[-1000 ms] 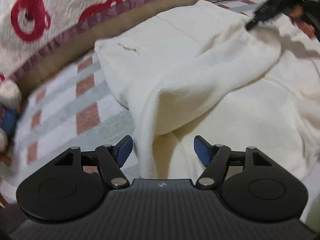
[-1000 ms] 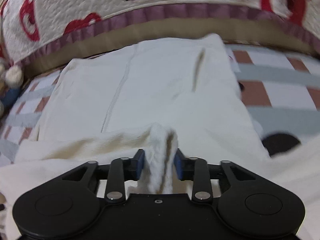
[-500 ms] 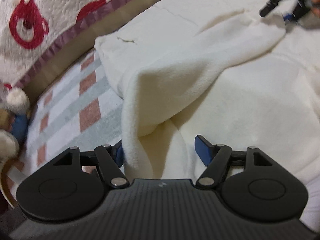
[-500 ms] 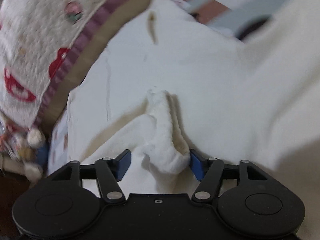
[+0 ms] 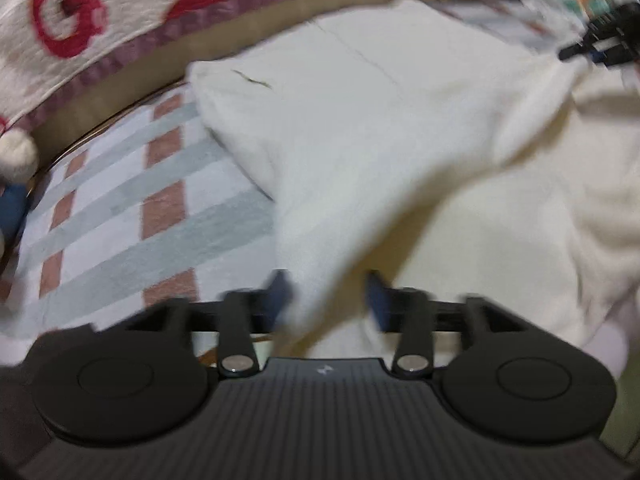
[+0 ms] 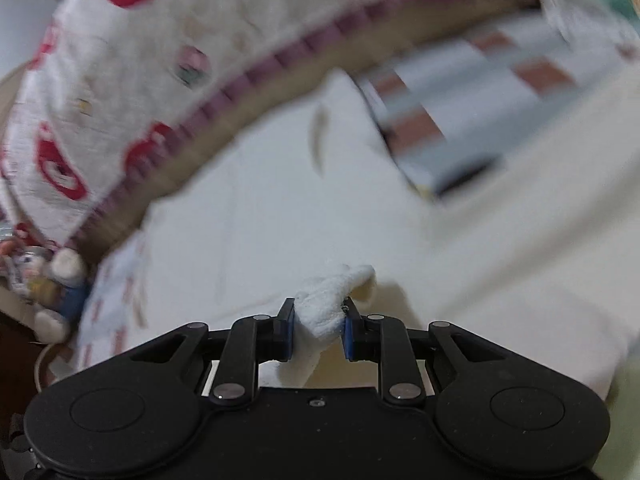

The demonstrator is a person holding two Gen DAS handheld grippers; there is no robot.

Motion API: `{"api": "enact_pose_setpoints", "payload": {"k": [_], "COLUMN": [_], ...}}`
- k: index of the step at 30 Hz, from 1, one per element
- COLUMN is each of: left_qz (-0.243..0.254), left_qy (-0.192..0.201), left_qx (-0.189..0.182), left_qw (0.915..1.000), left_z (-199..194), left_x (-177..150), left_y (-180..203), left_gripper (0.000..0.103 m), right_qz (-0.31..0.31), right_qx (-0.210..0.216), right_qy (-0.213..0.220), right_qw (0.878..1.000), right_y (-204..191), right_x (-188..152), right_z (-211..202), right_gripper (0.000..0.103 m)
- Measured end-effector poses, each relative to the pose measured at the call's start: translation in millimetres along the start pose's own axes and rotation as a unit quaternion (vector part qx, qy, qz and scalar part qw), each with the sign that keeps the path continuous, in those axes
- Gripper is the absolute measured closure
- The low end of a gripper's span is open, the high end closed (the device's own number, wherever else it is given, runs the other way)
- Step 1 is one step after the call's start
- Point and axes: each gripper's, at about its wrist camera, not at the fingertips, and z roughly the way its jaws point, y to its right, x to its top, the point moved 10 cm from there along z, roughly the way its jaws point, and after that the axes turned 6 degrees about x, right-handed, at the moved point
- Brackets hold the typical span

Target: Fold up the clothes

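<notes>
Blur: both views smeared.
Left gripper (image 5: 328, 294): jaws closing around a cloth fold; contact unclear.
Right gripper (image 6: 318, 328): jaws closing, pinching a bunched edge.
Garment (image 5: 400, 140): cream fleece, rumpled on checked bedding (image 5: 120, 216).

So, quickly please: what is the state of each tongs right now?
Left tongs: closing around a fold of the cream garment, not yet clamped.
Right tongs: closing, pads pressing a bunched garment edge.

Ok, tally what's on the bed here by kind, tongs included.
Cream fleece garment: 1
Checked bedsheet: 1
Bear-print quilt: 1
Stuffed toy: 1
Tongs: 2, the left tongs and right tongs, both closing with fleece between them
Total: 6
</notes>
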Motion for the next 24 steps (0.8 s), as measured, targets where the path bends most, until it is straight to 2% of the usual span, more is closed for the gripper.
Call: {"api": "enact_pose_setpoints", "payload": {"k": [3,5,8,10,12,15,17,19,21,23,24], "left_qz": [0.007,-0.009,-0.066,-0.085,-0.078,-0.095,-0.108,-0.122,-0.137,-0.146,-0.151], "left_qy": [0.004,0.017,0.038,0.019,-0.016,-0.056,-0.06,-0.06,-0.054,-0.044,-0.039], "left_qx": [0.023,0.039,0.06,0.071,0.095,0.084,0.076,0.069,0.077,0.088,0.094], "left_qw": [0.9997,0.9991,0.9953,0.9937,0.9923,0.9904,0.9895,0.9883,0.9861,0.9843,0.9833], "left_z": [-4.3,-17.2,-49.9,-59.1,-52.5,-39.7,-39.8,-41.6,-44.1,-51.4,-55.1], "left_x": [-1.5,2.4,6.4,-6.6,-29.1,-44.9,-43.4,-43.2,-43.8,-41.4,-40.3], "left_y": [-6.1,-20.3,-45.8,-49.8,-47.3,-47.1,-51.0,-55.8,-62.6,-66.8,-68.9], "left_gripper": [0.097,0.097,0.097,0.099,0.099,0.099,0.099,0.099,0.098,0.098,0.098], "right_qz": [0.003,-0.011,-0.056,-0.067,-0.075,-0.077,-0.075,-0.085,-0.073,-0.069,-0.084], "right_qx": [-0.001,0.019,0.057,0.083,0.078,0.044,0.013,-0.003,0.003,0.025,0.067], "right_qy": [-0.004,0.007,0.025,0.022,0.0,-0.05,-0.085,-0.097,-0.094,-0.077,-0.045], "right_qw": [1.0,1.0,0.996,0.994,0.994,0.995,0.993,0.992,0.993,0.994,0.993], "right_y": [0.2,-12.8,-42.2,-57.6,-58.7,-42.6,-24.9,-14.6,-11.8,-16.0,-28.4], "right_x": [-3.4,5.2,28.0,35.3,29.8,5.7,-14.7,-28.1,-31.3,-28.1,-24.1], "right_z": [15.5,13.4,-1.0,-4.9,-0.4,19.2,34.7,40.6,37.9,30.3,21.1], "right_gripper": [0.077,0.077,0.077,0.077,0.077,0.077,0.077,0.077,0.077,0.076,0.076]}}
